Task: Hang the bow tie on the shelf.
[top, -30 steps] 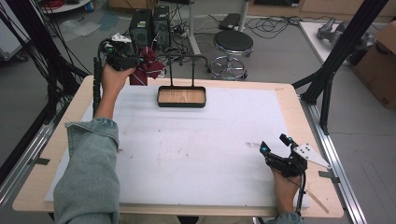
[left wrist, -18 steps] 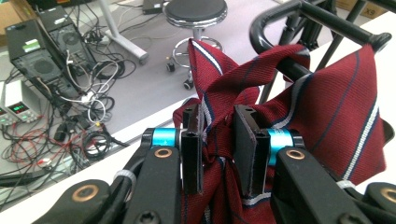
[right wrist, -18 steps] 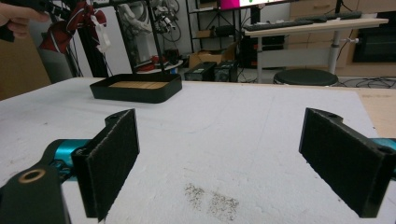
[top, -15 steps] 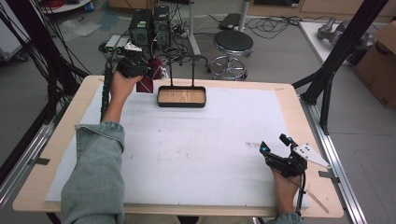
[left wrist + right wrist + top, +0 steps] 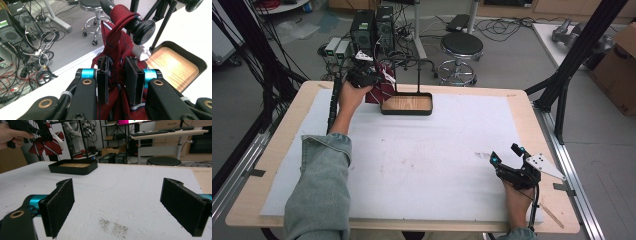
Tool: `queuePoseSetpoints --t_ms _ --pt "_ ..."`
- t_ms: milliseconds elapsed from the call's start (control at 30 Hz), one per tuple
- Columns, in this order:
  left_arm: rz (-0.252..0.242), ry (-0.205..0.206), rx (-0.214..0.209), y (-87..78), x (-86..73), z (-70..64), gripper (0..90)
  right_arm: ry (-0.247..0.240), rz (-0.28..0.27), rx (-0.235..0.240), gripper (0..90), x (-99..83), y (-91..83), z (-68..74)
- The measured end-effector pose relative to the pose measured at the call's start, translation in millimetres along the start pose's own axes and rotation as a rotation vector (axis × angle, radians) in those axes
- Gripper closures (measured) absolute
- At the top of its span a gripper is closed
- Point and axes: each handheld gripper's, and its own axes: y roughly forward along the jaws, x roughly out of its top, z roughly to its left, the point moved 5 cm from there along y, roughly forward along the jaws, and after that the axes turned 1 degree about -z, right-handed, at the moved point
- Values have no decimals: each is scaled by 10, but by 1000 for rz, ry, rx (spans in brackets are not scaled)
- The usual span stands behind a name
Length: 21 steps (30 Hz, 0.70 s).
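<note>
A lab or workshop: grey floor with tangled cables [image 5: 507,22], computer towers [image 5: 372,27] far left, a stool [image 5: 461,47], a cardboard box [image 5: 617,75] far right, black frame struts [image 5: 572,65] around the table [image 5: 522,107]

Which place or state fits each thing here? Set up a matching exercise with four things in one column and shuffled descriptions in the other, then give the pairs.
1. left gripper
2. right gripper
3. red tie
4. black tray

A. wooden floor inside, at the table's far edge
B. jaws wide apart, holding nothing
C. draped over a black rack arm
D. jaws closed on cloth

Pairs: 1-D, 2-B, 3-C, 4-A
</note>
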Motion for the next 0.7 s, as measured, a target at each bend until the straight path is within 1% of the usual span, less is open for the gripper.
queuePoseSetpoints --t_ms 200,300,433,600,700 --pt "-6 1 -1 -5 8 -7 726 -1 1 0 113 -1 2 -1" --pt "0 1 -3 -5 4 -6 722 -1 0 0 113 0 1 0" --pt "0 3 -9 -4 -1 -4 695 -1 0 -1 113 -1 2 -1" --pt "1 0 -2 -11 -1 5 675 0 0 -2 113 -1 1 -1" --pt "7 11 7 -24 2 6 651 -1 0 -2 113 -1 1 -1"
